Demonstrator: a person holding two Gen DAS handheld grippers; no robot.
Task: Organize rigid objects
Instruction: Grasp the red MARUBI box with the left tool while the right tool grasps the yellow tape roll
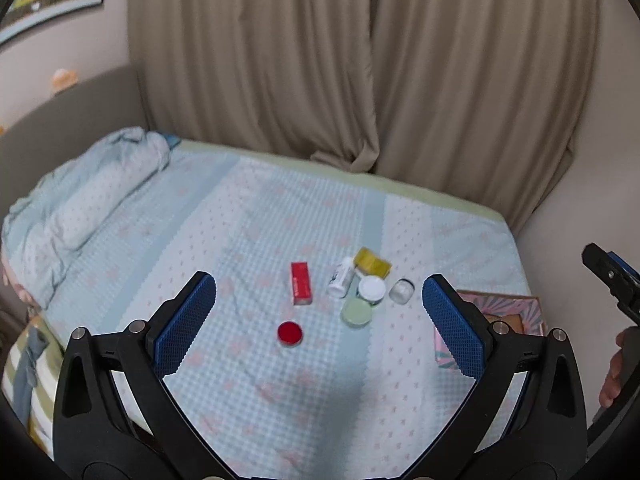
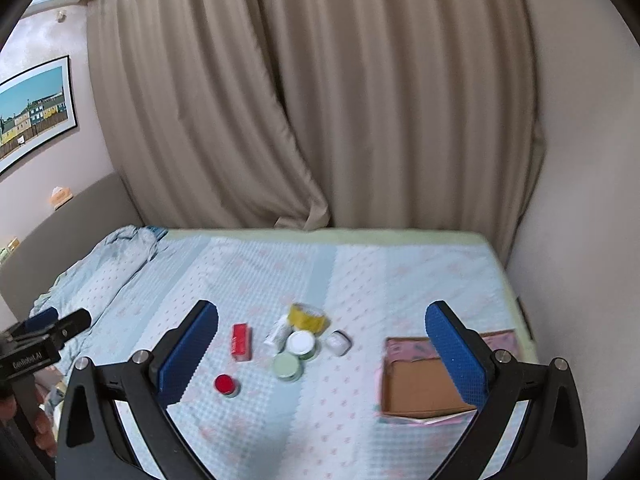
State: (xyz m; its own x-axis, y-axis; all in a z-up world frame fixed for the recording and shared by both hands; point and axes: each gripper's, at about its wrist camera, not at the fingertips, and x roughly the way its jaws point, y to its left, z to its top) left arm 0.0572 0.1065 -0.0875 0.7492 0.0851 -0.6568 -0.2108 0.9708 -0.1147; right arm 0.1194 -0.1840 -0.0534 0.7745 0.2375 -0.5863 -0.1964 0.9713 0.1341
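On the bed lie a red box [image 1: 301, 283] [image 2: 241, 342], a red-lidded round tin [image 1: 290, 333] [image 2: 225, 385], a white bottle on its side [image 1: 341, 278] [image 2: 279, 332], a yellow box [image 1: 372, 262] [image 2: 307, 317], a white-lidded jar [image 1: 371, 289] [image 2: 301, 343], a green-lidded jar [image 1: 356, 313] [image 2: 287, 366] and a small clear jar [image 1: 401, 291] [image 2: 338, 342]. An open pink cardboard box [image 2: 424, 384] [image 1: 508, 316] sits at the right. My left gripper [image 1: 318, 320] is open and empty above the bed. My right gripper [image 2: 322, 356] is open and empty.
A crumpled blue blanket [image 1: 80, 216] [image 2: 100, 264] lies at the bed's left end. Beige curtains [image 1: 360, 80] hang behind the bed, with a wall [image 2: 580, 240] close on the right. The right gripper shows at the left wrist view's right edge [image 1: 612, 280].
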